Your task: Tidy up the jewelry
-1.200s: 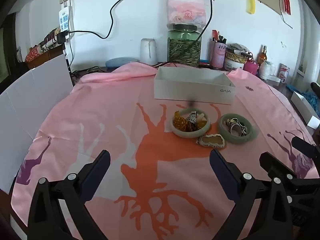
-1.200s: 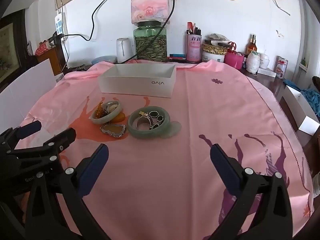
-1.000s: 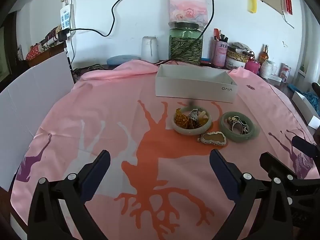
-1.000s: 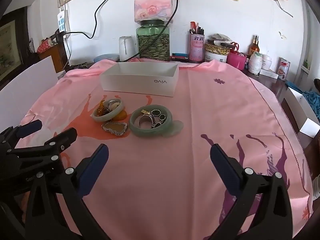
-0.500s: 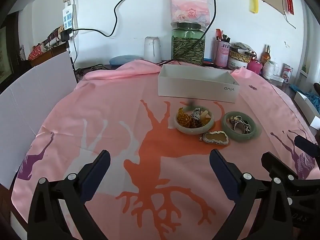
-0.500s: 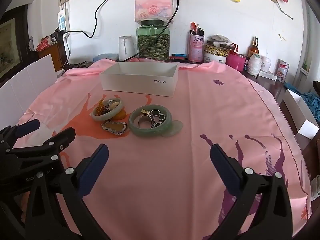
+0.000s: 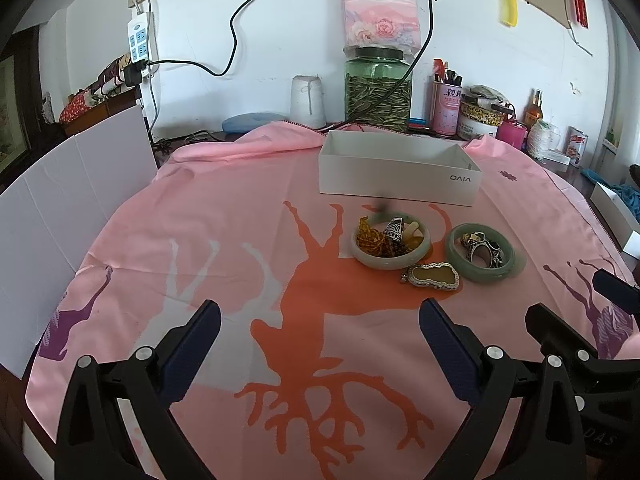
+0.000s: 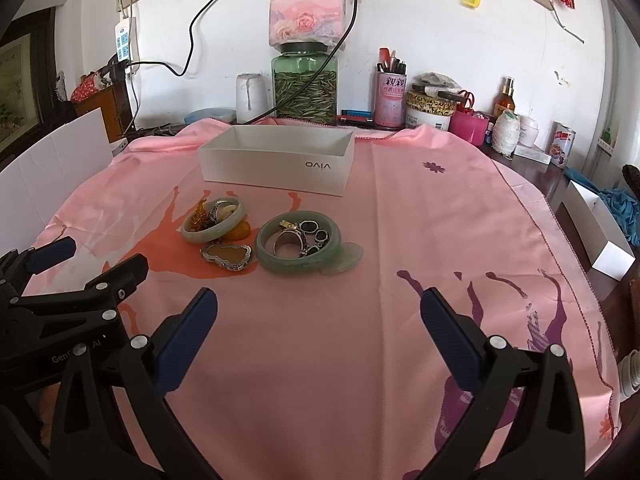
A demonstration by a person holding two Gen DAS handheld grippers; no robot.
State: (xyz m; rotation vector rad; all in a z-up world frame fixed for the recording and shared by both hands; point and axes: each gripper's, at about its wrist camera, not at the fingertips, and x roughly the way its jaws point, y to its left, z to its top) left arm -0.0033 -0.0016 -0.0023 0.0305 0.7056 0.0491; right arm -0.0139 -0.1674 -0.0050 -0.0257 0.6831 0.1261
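A pink cloth (image 8: 400,208) printed with an orange tree shape covered the surface, and an open white box (image 8: 276,164) stood at upper centre of the right wrist view, its long side running across the frame. The jewelry lay just in front of it, left of centre: a darker green bangle (image 8: 298,248) ringing several metal rings, a paler bangle (image 8: 214,226) around amber pieces, and a silver-edged pendant (image 8: 226,255) just below the two, apparently touching both. The right hand-held gripper (image 8: 318,334) was spread wide and empty, low in the frame, the cluster ahead and slightly left. In the left wrist view the left hand-held gripper (image 7: 320,346) was likewise released and empty, the cluster ahead and to its right. Neither looked clearly nearer. Bare cloth lay between; a green jar (image 8: 305,84) and pots lined the wall behind the box.
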